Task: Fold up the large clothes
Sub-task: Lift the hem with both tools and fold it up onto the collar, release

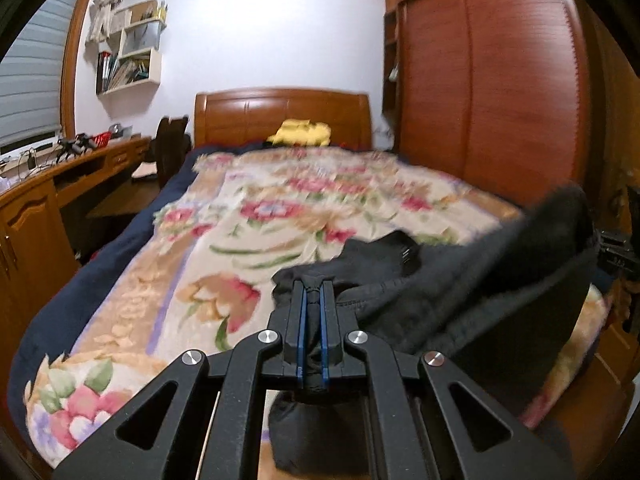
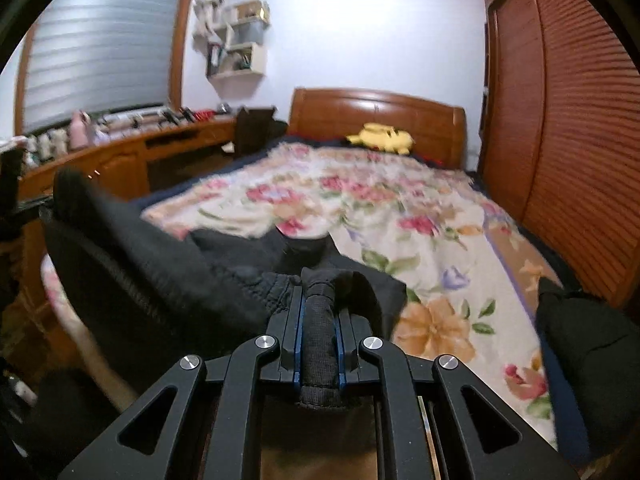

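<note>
A large black garment point(image 1: 472, 280) hangs stretched between both grippers above the foot of the bed, its far part trailing on the floral blanket point(image 1: 256, 216). My left gripper point(image 1: 313, 285) is shut on one bunched edge of it. In the right wrist view the garment point(image 2: 168, 276) runs off to the left, and my right gripper point(image 2: 318, 292) is shut on another rolled edge. The blanket point(image 2: 400, 216) lies under and beyond it.
A wooden headboard point(image 1: 280, 116) with a yellow plush point(image 1: 302, 133) stands at the far end. A wooden desk point(image 1: 48, 192) with clutter runs along the left. A red-brown wardrobe point(image 1: 488, 88) lines the right. Another dark cloth point(image 2: 584, 344) lies at the bed's right edge.
</note>
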`<act>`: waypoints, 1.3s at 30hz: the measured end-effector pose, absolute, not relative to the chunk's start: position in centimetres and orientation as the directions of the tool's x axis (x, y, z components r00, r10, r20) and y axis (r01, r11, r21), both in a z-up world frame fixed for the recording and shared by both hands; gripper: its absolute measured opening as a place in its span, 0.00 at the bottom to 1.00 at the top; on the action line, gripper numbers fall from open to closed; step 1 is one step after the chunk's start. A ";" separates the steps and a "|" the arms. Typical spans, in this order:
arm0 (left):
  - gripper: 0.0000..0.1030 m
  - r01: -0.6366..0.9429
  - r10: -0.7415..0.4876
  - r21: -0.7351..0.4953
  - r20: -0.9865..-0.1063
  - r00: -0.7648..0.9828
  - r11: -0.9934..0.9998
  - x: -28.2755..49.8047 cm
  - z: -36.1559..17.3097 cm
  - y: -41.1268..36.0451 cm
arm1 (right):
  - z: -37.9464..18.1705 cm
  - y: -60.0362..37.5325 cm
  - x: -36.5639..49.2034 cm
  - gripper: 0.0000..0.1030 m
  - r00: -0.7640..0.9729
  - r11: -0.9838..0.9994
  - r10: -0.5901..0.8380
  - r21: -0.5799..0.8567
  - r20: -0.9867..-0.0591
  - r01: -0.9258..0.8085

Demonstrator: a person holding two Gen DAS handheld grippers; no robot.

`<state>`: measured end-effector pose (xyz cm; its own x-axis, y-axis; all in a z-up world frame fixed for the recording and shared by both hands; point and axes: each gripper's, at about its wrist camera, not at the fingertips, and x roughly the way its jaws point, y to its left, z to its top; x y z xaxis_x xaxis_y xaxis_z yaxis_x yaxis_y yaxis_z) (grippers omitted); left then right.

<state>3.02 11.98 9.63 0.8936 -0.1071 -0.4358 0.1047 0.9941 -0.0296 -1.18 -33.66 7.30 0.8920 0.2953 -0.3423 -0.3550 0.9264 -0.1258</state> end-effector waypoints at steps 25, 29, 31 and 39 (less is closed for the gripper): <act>0.06 -0.041 0.006 -0.044 -0.598 0.802 0.998 25.1 5.0 12.5 | 9.0 -27.4 24.6 0.14 0.895 0.966 0.128 -0.152 -0.428 -0.211; 0.06 -0.060 0.025 -0.036 -0.612 0.791 0.998 27.4 5.4 11.7 | 8.6 -27.0 27.2 0.15 0.894 0.974 0.103 -0.138 -0.436 -0.179; 0.11 -0.047 0.041 0.006 -0.610 0.791 0.999 27.6 5.3 11.0 | 7.6 -26.7 28.3 0.16 0.883 0.976 0.107 -0.120 -0.457 -0.180; 0.62 0.013 0.000 0.019 -0.566 0.824 1.000 23.8 5.4 9.0 | 6.5 -27.4 28.1 0.33 0.876 0.978 0.111 -0.107 -0.469 -0.181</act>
